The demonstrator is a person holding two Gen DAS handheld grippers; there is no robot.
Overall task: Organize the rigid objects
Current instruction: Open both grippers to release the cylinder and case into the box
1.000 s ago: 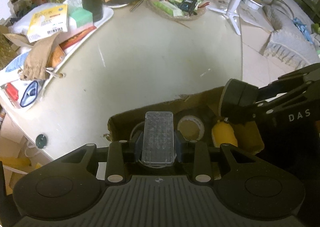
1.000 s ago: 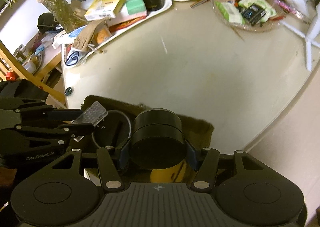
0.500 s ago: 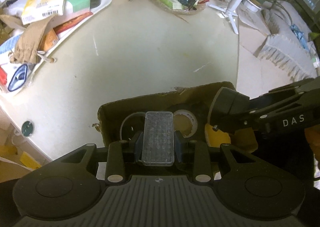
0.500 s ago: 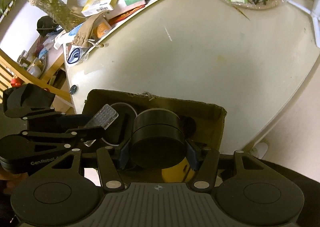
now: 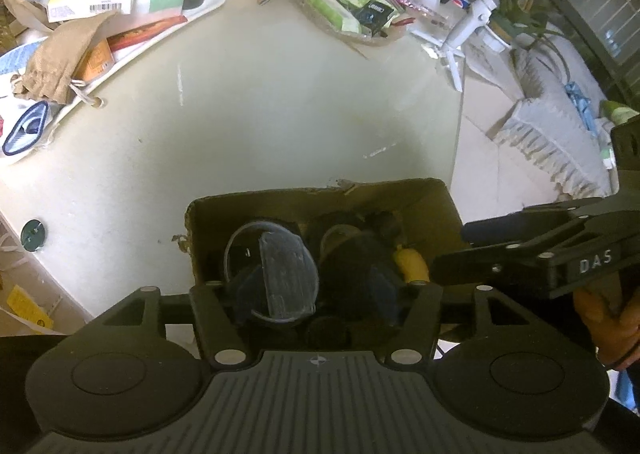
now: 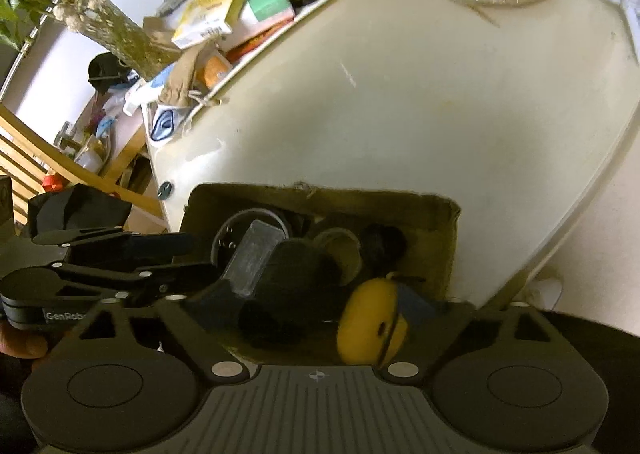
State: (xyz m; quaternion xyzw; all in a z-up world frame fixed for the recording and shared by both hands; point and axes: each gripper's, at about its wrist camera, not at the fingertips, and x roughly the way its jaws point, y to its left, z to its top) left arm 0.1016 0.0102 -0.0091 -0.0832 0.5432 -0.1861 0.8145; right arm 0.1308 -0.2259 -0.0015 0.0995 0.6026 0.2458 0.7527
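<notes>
Clutter fills the open brown cardboard box (image 5: 436,206) at lower centre: clear ribbed plastic block (image 5: 288,274), black round can (image 6: 296,270), yellow rounded object (image 6: 372,318). Both claws, left gripper (image 5: 308,290) and right gripper (image 6: 316,306), have just been opening and stand apart, gripping nothing. Packets crowd the white tray (image 5: 208,8) at upper left.

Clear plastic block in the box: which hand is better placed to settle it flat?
Left, probably. The clear block leans in the cardboard box squarely between the left tool's jaws; the right tool hangs over the black cylinder beside it. Both have just been opening.
</notes>
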